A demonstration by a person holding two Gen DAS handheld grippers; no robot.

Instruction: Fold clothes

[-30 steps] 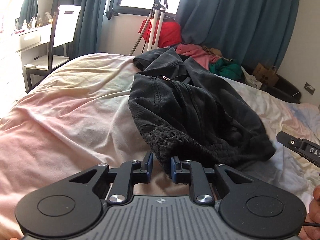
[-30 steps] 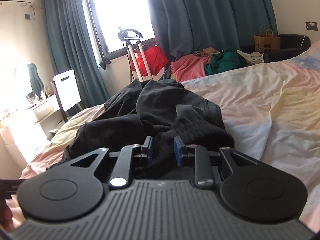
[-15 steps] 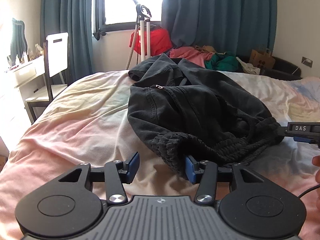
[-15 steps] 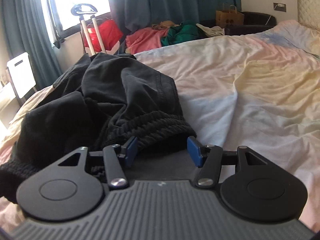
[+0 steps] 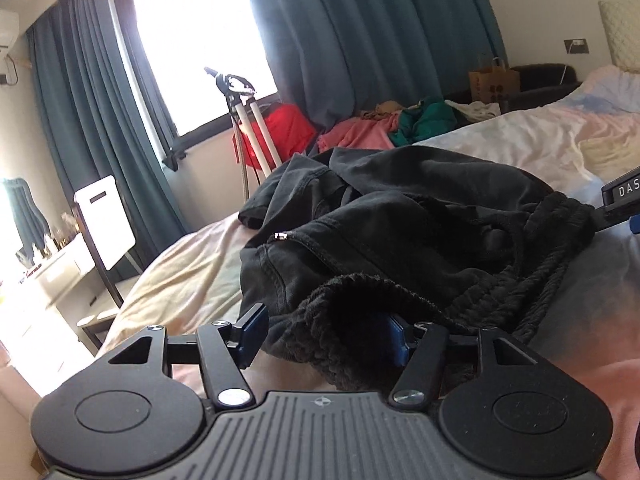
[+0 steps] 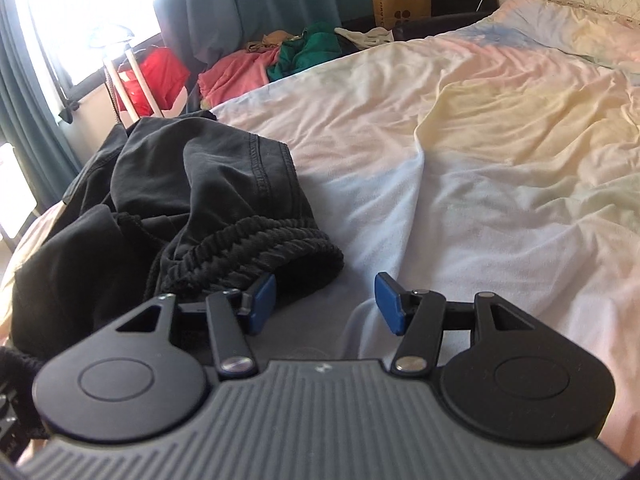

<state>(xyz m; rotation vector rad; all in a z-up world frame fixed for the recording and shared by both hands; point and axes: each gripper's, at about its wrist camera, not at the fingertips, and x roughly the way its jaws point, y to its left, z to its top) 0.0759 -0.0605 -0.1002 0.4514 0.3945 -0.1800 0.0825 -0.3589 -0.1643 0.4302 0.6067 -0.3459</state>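
Note:
A crumpled black garment (image 5: 400,224) with a thick ribbed hem lies on the bed; it also shows in the right wrist view (image 6: 168,200). My left gripper (image 5: 326,334) is open, and the ribbed hem (image 5: 348,332) bulges between its blue pads without being clamped. My right gripper (image 6: 326,304) is open and empty; the other end of the ribbed hem (image 6: 280,254) lies just beyond its left pad (image 6: 262,296). The right gripper's side shows at the right edge of the left wrist view (image 5: 622,196).
The pastel tie-dye bedsheet (image 6: 480,140) stretches to the right. Beyond the bed are a pile of pink and green clothes (image 5: 384,128), a red bag (image 5: 284,130), a white stand (image 5: 244,120), a paper bag (image 6: 402,4), teal curtains and a chair (image 5: 106,216) at left.
Both grippers were shut on the ribbed hem a second ago; both have opened and let it go. The hem now rests on the bed and the right gripper has shifted right of it.

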